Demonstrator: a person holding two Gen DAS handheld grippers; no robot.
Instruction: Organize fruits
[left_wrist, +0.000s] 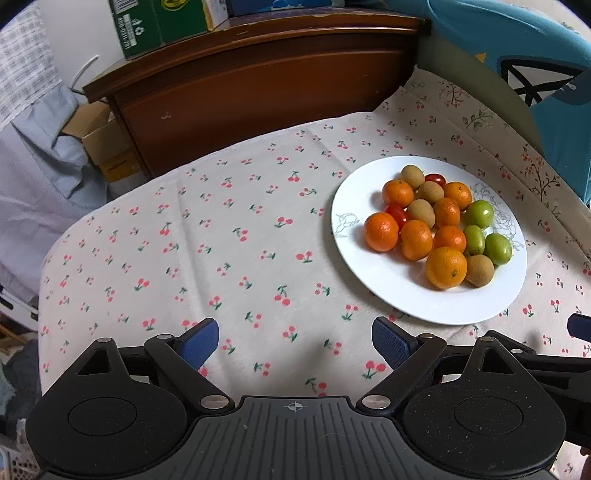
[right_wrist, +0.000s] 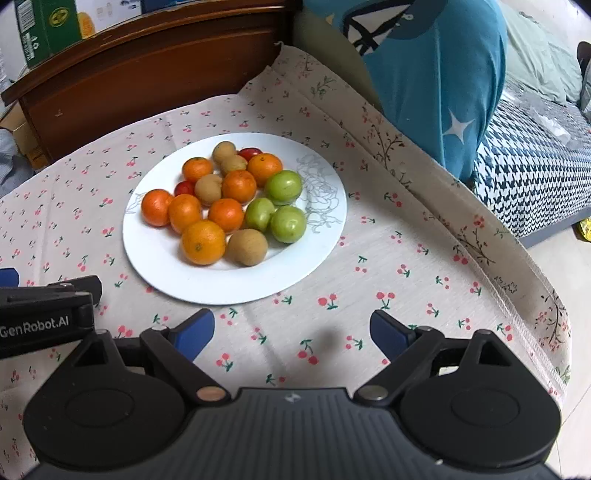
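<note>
Fruit: one heap on the plate (right_wrist: 236, 284), all pieces touching or close together, none off the plate.
- Oranges (right_wrist: 203, 242): seven, the largest at the near edge of the heap, the rest spread across its left and middle.
- Green fruits (right_wrist: 288, 223): three, grouped at the right side of the heap, touching one another.
- Brown fruits (right_wrist: 247, 246): four; one at the near edge touching the largest orange, three toward the middle and far side.
- Tomatoes (right_wrist: 184, 187): two, small and red, one at the left among the oranges, one at the far edge.

Plate: white, round, a grey line drawing of flowers on its right rim and another on its left. Stands on the cloth (right_wrist: 388, 266), right of centre in the left wrist view (left_wrist: 399, 280), left of centre in the right wrist view.

Cloth: pale, printed with small red cherries; covers the table. A second cloth with a branch print lies along the far and right edges.

Left gripper (left_wrist: 295, 341): over bare cloth, near the plate's near-left rim, apart from it. Jaws stand wide, nothing between the blue pads.

Right gripper (right_wrist: 291, 334): over bare cloth just before the plate's near rim. Jaws wide, nothing held. The left gripper's black body shows at the left edge of this view.

Surroundings: brown wooden cabinet (left_wrist: 258, 85) beyond the table, green carton (left_wrist: 162, 26) on top; blue cushion (right_wrist: 436, 81) at the far right.
</note>
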